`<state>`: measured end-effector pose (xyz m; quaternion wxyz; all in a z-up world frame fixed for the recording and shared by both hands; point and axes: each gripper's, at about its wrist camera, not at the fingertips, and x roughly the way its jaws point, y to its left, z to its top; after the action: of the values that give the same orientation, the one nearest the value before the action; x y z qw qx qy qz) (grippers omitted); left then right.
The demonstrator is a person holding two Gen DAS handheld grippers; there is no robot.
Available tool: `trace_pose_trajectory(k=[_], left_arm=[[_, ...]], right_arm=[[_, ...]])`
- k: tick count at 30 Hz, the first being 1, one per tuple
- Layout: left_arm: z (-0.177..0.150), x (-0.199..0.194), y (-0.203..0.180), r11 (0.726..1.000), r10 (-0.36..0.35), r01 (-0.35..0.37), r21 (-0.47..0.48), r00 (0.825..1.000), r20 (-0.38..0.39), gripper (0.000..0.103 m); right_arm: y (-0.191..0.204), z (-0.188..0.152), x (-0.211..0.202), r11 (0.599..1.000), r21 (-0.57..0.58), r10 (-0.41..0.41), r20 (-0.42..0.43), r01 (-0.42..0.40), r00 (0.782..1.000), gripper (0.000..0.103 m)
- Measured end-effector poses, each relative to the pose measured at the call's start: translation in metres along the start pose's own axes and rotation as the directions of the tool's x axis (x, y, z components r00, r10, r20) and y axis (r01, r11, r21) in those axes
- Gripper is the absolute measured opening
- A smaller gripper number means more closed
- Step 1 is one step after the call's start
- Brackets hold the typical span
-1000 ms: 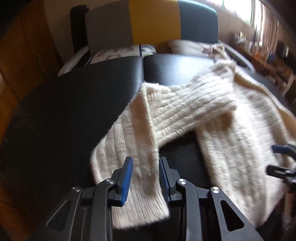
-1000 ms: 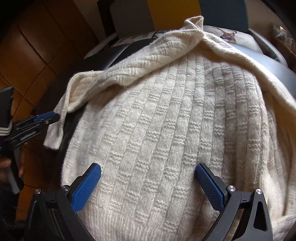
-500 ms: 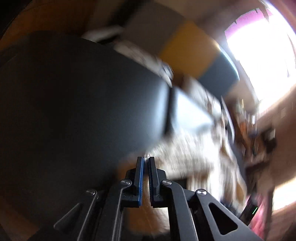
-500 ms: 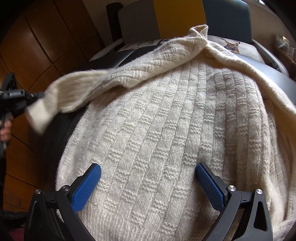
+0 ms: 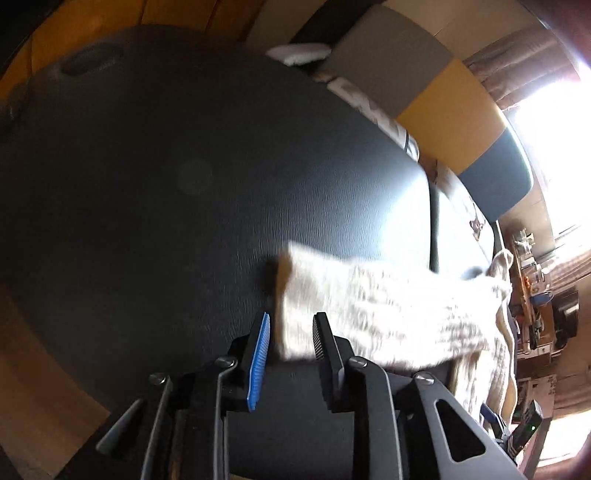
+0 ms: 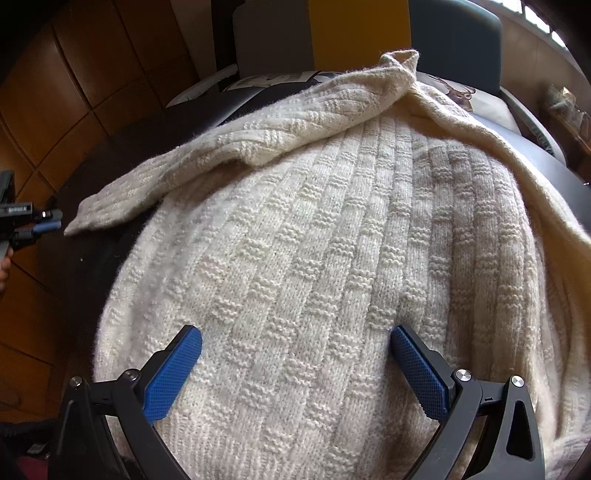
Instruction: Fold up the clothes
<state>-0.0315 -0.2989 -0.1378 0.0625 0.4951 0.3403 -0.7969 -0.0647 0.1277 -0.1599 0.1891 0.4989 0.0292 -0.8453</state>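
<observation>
The sweater (image 6: 332, 258), a cream knit, lies spread over the black table (image 5: 166, 184), its body filling the near side of the right wrist view and one sleeve (image 6: 207, 173) stretched out to the left. Behind the table stands a grey, yellow and dark headboard (image 6: 354, 33). The right gripper (image 6: 295, 354) hovers over the sweater's body, jaws spread wide, nothing held. The left gripper (image 5: 291, 336) sits at the sleeve's cuff (image 5: 299, 291), jaws parted around it; whether the blue pads (image 5: 258, 362) actually pinch the blurred cloth, I cannot tell.
</observation>
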Motion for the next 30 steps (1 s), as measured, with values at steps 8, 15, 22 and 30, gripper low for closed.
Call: trace_pose_trajectory(k=[8,15,22,30], left_arm=[[-0.023,0.026,-0.037,0.982,0.171,-0.177,0.065,0.981,0.092,0.052],[-0.026,0.042,-0.08,0.952,0.235,-0.258,0.167,0.961,0.146,0.008],[0.041,-0.014,-0.043,0.985,0.17,-0.174,-0.014,0.942,0.29,0.007],[0.104,0.016,-0.004,0.962,0.255,-0.233,-0.14,0.953,0.165,0.011]], right_arm=[[0.011,-0.005,-0.002,1.0,-0.015,-0.022,-0.002,0.022,1.0,0.103],[0.01,0.004,-0.005,0.999,0.015,0.034,-0.01,-0.034,0.999,0.103],[-0.009,0.041,-0.014,0.98,0.124,0.147,0.093,-0.158,0.985,0.103],[-0.003,0.053,0.031,0.97,0.189,0.152,0.031,-0.155,0.988,0.103]])
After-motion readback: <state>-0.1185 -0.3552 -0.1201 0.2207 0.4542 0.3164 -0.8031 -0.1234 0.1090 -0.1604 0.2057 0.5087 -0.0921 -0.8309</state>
